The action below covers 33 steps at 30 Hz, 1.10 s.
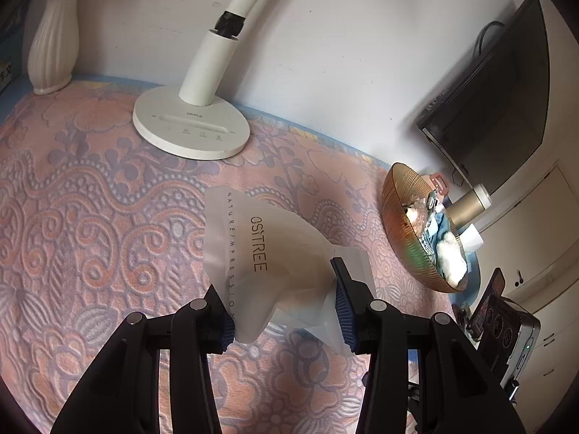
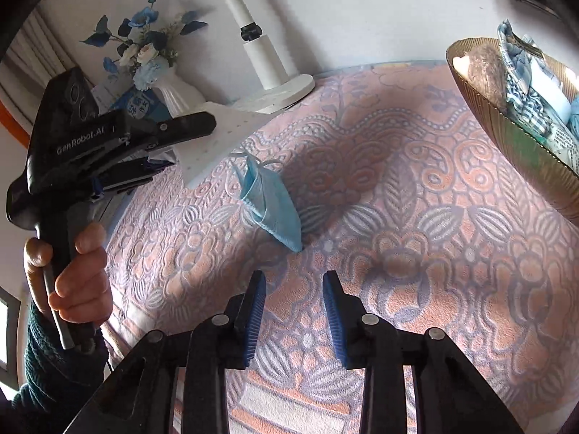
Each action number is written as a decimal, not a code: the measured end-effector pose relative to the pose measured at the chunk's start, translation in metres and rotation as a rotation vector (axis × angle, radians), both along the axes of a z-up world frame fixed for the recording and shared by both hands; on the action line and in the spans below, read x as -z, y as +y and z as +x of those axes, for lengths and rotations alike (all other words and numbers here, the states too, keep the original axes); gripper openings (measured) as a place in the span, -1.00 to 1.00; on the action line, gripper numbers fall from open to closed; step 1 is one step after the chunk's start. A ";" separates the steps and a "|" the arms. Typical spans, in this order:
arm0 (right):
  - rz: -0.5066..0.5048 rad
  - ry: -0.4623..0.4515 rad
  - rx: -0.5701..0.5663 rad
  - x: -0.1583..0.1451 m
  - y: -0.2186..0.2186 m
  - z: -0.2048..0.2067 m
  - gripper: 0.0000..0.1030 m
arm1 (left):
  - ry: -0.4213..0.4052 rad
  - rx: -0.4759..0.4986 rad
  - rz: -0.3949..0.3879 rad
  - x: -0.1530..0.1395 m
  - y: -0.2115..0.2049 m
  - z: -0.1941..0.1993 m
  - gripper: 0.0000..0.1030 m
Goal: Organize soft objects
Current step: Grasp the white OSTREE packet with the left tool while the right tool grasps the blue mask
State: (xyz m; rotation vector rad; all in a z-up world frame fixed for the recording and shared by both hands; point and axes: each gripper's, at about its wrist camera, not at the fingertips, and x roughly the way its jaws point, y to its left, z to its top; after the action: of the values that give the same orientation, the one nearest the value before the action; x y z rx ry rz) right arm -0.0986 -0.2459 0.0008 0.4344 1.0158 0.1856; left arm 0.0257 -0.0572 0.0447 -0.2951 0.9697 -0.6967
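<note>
My left gripper (image 1: pixel 275 275) is shut on a frosted white plastic pouch (image 1: pixel 253 246) printed with dark lettering, held up over the patterned pink cloth (image 1: pixel 90 199). The right wrist view shows that gripper (image 2: pixel 181 148) at the left in a person's hand (image 2: pixel 76 282), the pouch (image 2: pixel 217 137) sticking out of its jaws. A crumpled blue face mask (image 2: pixel 271 202) lies on the cloth (image 2: pixel 416 253) a little ahead of my right gripper (image 2: pixel 294 276), which is open with nothing between its pads. A brown ribbed bowl (image 1: pixel 405 231) (image 2: pixel 514 133) at the right holds cloths and fluffy items.
A white lamp base (image 1: pixel 190 126) (image 2: pixel 282 90) stands at the back by the wall. A white vase (image 1: pixel 50 47) (image 2: pixel 179 97) with blue flowers is at the back left. A dark monitor (image 1: pixel 499 101) hangs beyond the bowl, with small bottles (image 1: pixel 470 206) beside it.
</note>
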 end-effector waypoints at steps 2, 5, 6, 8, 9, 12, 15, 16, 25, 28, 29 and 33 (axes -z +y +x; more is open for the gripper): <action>-0.034 -0.012 0.027 -0.008 0.000 0.002 0.56 | 0.007 -0.013 -0.017 0.006 0.010 -0.001 -0.18; -0.068 -0.074 0.023 -0.024 0.006 0.005 0.69 | 0.021 -0.040 -0.058 0.018 0.030 0.002 -0.18; -0.079 -0.072 0.011 -0.025 0.009 0.009 0.69 | 0.034 -0.051 -0.078 0.023 0.039 0.004 -0.18; -0.097 -0.047 -0.007 -0.022 0.013 0.017 0.69 | 0.057 -0.082 -0.100 0.031 0.057 0.010 -0.18; -0.096 -0.034 -0.018 -0.019 0.015 0.021 0.69 | 0.060 -0.100 -0.104 0.034 0.064 0.012 -0.18; -0.076 -0.001 -0.044 -0.008 0.021 0.028 0.69 | 0.055 -0.154 -0.110 0.043 0.081 0.017 -0.17; -0.053 0.018 -0.074 0.004 0.036 0.037 0.69 | 0.092 -0.175 -0.167 0.059 0.088 0.022 -0.17; -0.051 0.025 -0.088 0.007 0.043 0.040 0.69 | 0.118 -0.178 -0.189 0.064 0.090 0.025 -0.17; -0.106 -0.011 -0.191 0.013 0.103 0.083 0.69 | 0.137 -0.190 -0.265 0.069 0.098 0.026 -0.15; -0.205 -0.034 -0.216 0.017 0.124 0.085 -0.07 | 0.145 -0.194 -0.290 0.070 0.101 0.026 -0.14; -0.274 -0.051 -0.213 0.016 0.128 0.081 -0.31 | 0.149 -0.193 -0.299 0.070 0.103 0.027 -0.13; -0.318 -0.081 -0.200 0.011 0.116 0.061 -0.61 | 0.145 -0.188 -0.296 0.070 0.104 0.026 -0.11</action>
State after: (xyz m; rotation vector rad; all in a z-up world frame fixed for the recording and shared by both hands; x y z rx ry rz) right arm -0.0379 -0.1294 -0.0102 0.0351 0.9878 0.2142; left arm 0.0513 0.0464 -0.0255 -0.6956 0.9608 -0.6520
